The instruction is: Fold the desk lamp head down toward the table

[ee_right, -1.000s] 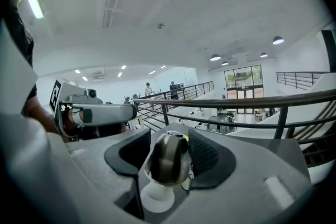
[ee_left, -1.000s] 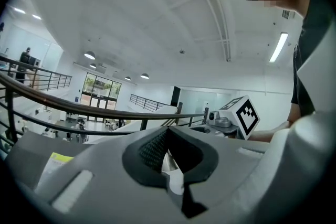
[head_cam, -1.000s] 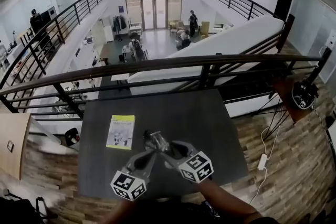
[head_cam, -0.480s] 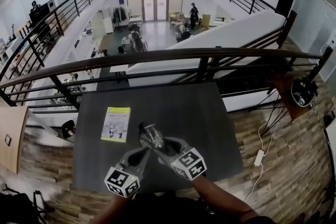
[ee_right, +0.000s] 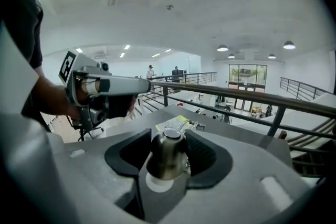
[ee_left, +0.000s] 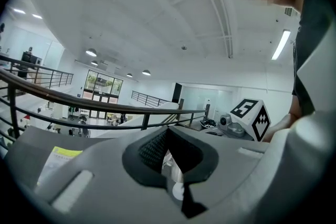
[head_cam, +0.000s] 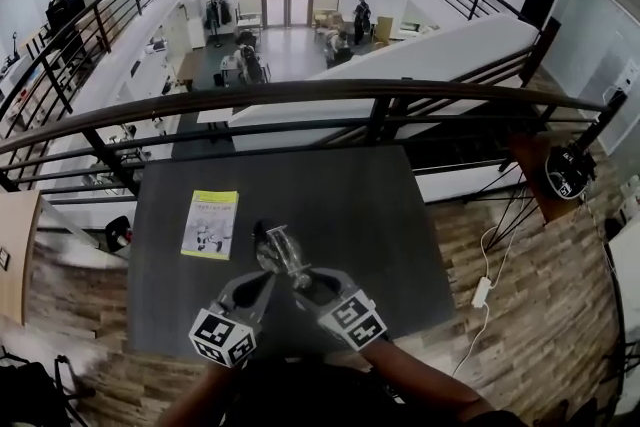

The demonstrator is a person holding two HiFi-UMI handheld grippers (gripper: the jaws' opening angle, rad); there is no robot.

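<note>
Desk lamp [head_cam: 279, 249] stands near the dark table's [head_cam: 380, 215] front edge, beside a yellow booklet [head_cam: 210, 223]. Right gripper [head_cam: 302, 277]: wide jaws, just closing, clasp the metal lamp head [ee_right: 167, 157]. Left gripper [ee_left: 167, 152]: narrow jaws pinch a pale lamp part [ee_left: 169, 159], mostly hidden.

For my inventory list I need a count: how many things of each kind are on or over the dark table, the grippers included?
Booklet: 1
Lamp: 1
Grippers: 2 (left gripper, right gripper)
Total: 4
</note>
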